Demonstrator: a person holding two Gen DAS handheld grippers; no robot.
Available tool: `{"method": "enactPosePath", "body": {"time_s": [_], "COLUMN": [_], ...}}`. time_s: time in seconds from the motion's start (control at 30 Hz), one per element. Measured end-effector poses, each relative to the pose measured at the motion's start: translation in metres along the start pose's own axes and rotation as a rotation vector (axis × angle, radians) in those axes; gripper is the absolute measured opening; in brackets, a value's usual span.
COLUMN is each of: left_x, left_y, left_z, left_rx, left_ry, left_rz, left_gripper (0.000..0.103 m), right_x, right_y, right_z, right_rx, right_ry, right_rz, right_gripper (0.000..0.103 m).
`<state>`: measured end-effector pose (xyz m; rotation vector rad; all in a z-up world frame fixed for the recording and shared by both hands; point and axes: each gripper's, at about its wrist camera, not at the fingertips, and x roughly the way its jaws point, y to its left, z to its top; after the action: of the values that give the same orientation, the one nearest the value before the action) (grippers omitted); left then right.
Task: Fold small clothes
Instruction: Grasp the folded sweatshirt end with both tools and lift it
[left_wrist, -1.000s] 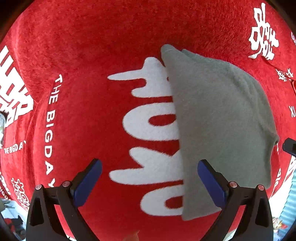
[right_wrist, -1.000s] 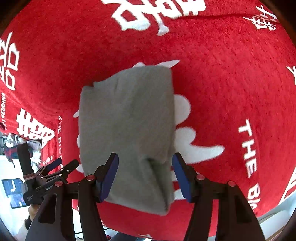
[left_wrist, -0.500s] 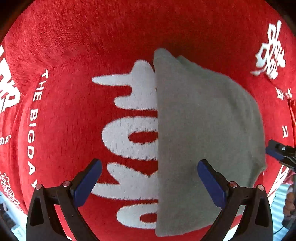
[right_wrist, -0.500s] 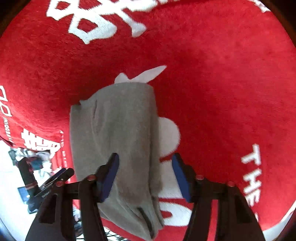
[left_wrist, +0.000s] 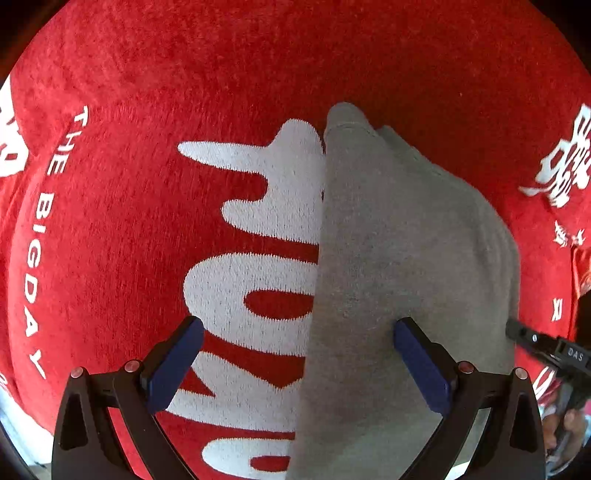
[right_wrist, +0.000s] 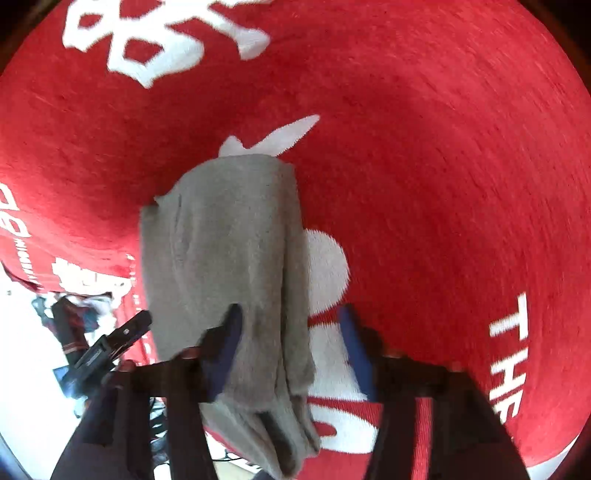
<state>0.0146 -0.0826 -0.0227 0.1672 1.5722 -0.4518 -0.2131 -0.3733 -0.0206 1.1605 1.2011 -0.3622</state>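
While the grey garment (left_wrist: 399, 280) lies folded into a long narrow strip on the red cloth (left_wrist: 155, 229) with white lettering that covers the counter, both tools hang over its near end, which suggests the next fold is meant to bring that end up over the far one; the left tongs (left_wrist: 295, 362) stand wide apart and point straight down, one blue pad over the white lettering and the other over the grey fabric, so the strip's straight folded edge runs between them without either pad pressing it; the right tongs (right_wrist: 291, 354), seen blurred, have just been opening and now stand apart, straddling the garment's other long edge where loose layers bunch, and no pad appears to clamp the cloth; that placement on opposite edges looks chosen so each tool can take one corner; the bunched layers near the right tongs may slip unless all are caught together; the garment's far end (right_wrist: 255, 166) rests flat on the red cloth.
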Motion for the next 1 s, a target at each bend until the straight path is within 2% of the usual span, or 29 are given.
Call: {"method": "enactPosePath", "body": {"time_s": [0.07, 0.1, 0.17, 0.23, 0.37, 0.47, 0.6, 0.73, 0.83, 0.87, 0.9, 0.93, 0.97, 1.0], "left_x": [-0.003, -0.005, -0.008, -0.005, 0.011, 0.024, 0.027, 0.027, 0.032, 0.033, 0.031, 0.028, 0.028, 0.025], "left_y": [0.005, 0.012, 0.025, 0.028, 0.025, 0.016, 0.004, -0.015, -0.030, -0.034, -0.034, -0.032, -0.034, -0.032], "left_z": [0.003, 0.007, 0.015, 0.020, 0.022, 0.019, 0.015, 0.016, 0.011, 0.008, 0.006, 0.004, 0.004, 0.003], "left_rx": [0.007, 0.003, -0.022, -0.003, 0.088, 0.148, 0.207, 0.184, 0.242, 0.259, 0.270, 0.264, 0.258, 0.251], "left_ry": [-0.005, -0.002, 0.019, 0.050, 0.100, 0.159, 0.144, 0.125, 0.093, 0.085, 0.071, 0.061, 0.050, 0.038], "left_rz": [-0.027, -0.069, -0.212, -0.276, -0.285, -0.345, -0.329, -0.350, -0.258, -0.245, -0.241, -0.242, -0.242, -0.253], "left_gripper": [0.103, 0.103, 0.103, 0.103, 0.103, 0.103, 0.103, 0.103, 0.103, 0.103, 0.102, 0.095, 0.090, 0.079], "right_x": [-0.002, -0.001, 0.009, 0.017, 0.031, 0.038, 0.052, 0.070, 0.070, 0.069, 0.068, 0.068, 0.067, 0.066], "right_y": [-0.008, -0.011, -0.016, -0.022, -0.027, -0.023, -0.005, 0.016, 0.021, 0.021, 0.022, 0.024, 0.023, 0.025], "right_z": [-0.004, -0.004, -0.006, -0.006, -0.006, -0.006, -0.003, 0.002, -0.001, -0.003, -0.004, -0.006, -0.006, -0.008], "right_rx": [0.012, 0.019, 0.034, 0.043, 0.057, 0.019, -0.022, -0.070, -0.060, -0.044, -0.036, -0.033, -0.031, -0.025], "right_ry": [0.022, 0.034, 0.067, 0.083, 0.115, 0.145, 0.174, 0.170, 0.154, 0.149, 0.144, 0.141, 0.142, 0.138], "right_rz": [0.075, 0.101, 0.152, 0.186, 0.308, 0.342, 0.360, 0.362, 0.351, 0.341, 0.326, 0.297, 0.291, 0.305], "right_gripper": [0.062, 0.062, 0.062, 0.062, 0.062, 0.062, 0.062, 0.065, 0.065, 0.063, 0.057, 0.042, 0.038, 0.036]}}
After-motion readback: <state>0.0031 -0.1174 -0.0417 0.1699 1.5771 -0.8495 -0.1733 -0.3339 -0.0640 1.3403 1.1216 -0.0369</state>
